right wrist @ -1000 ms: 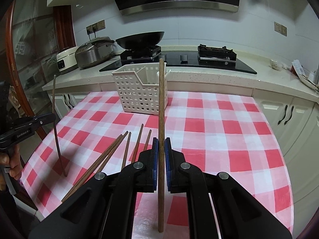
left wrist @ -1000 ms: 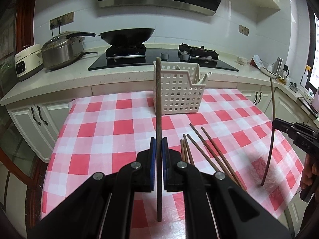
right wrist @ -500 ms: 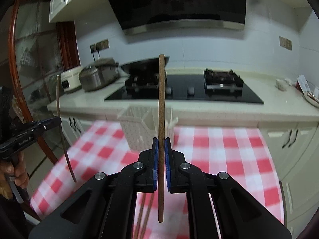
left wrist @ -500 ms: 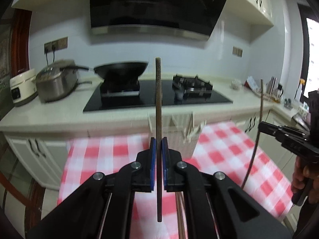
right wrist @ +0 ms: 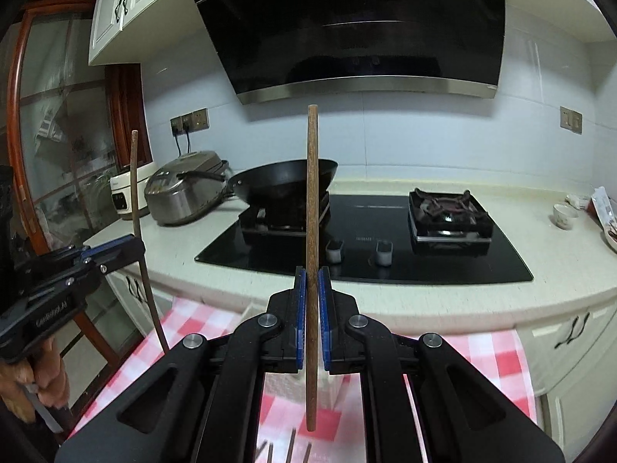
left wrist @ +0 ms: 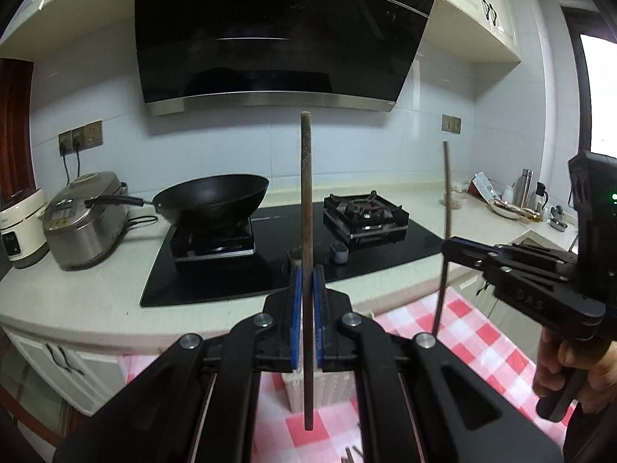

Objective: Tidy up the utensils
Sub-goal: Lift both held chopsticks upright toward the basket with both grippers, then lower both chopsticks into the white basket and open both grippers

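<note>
Both tools have been lifted since a second ago: the checked worktop filled each view then, now stove and hood do, and the basket sits low behind the tool bodies. Left tool (left wrist: 307, 301) is clenched on a dark chopstick (left wrist: 306, 193), held upright, lower tip hanging just above the white basket (left wrist: 297, 393). Right tool (right wrist: 312, 301) is clenched on a lighter wooden chopstick (right wrist: 312, 193), also upright, tip over the basket (right wrist: 331, 382). Neither stick is inserted yet. Loose chopsticks (right wrist: 293, 449) are still seen on the cloth (right wrist: 493, 362) below the right tool, so most of the sorting is judged left.

Left view alone shows the right tool from the side, beyond its own tool to the right, with the hand (left wrist: 559, 362) gripping its handle. Right view alone shows the left tool side-on, plus more leftover sticks.
</note>
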Demonstrator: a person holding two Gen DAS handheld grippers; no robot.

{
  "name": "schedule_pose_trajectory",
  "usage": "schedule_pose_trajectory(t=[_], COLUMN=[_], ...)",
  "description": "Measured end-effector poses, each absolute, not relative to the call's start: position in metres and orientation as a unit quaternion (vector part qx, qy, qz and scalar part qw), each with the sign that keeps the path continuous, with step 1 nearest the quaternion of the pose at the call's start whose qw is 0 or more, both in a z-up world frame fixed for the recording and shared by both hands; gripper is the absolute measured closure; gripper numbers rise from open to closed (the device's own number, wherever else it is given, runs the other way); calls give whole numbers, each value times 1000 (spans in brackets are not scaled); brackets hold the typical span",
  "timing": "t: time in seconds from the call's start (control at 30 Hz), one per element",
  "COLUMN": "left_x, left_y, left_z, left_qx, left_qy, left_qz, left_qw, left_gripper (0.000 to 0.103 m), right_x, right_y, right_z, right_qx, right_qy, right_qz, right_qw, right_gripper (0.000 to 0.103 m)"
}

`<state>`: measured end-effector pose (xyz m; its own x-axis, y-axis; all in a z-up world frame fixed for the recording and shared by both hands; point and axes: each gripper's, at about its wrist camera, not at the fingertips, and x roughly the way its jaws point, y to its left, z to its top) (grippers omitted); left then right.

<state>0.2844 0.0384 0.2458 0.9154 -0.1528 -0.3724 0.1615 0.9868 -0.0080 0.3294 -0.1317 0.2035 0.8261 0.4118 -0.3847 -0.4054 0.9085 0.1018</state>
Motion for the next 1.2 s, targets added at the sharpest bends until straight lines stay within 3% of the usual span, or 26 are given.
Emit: schedule_pose_trajectory(t=[0.53,1.2], left_x=[372,413], left_y=[53,45], left_z=[217,133], left_qx=[-30,-39], left_qy=[175,211], left_qz=[-81,-71], left_qw=[981,974], left_gripper=[97,97], right_x=[413,435], right_y=[-105,-103], right_z=[170,113], right_qx=[25,19], right_qy=[222,254], right_qz=[191,174], right_qw=[956,951], right_gripper=[95,95])
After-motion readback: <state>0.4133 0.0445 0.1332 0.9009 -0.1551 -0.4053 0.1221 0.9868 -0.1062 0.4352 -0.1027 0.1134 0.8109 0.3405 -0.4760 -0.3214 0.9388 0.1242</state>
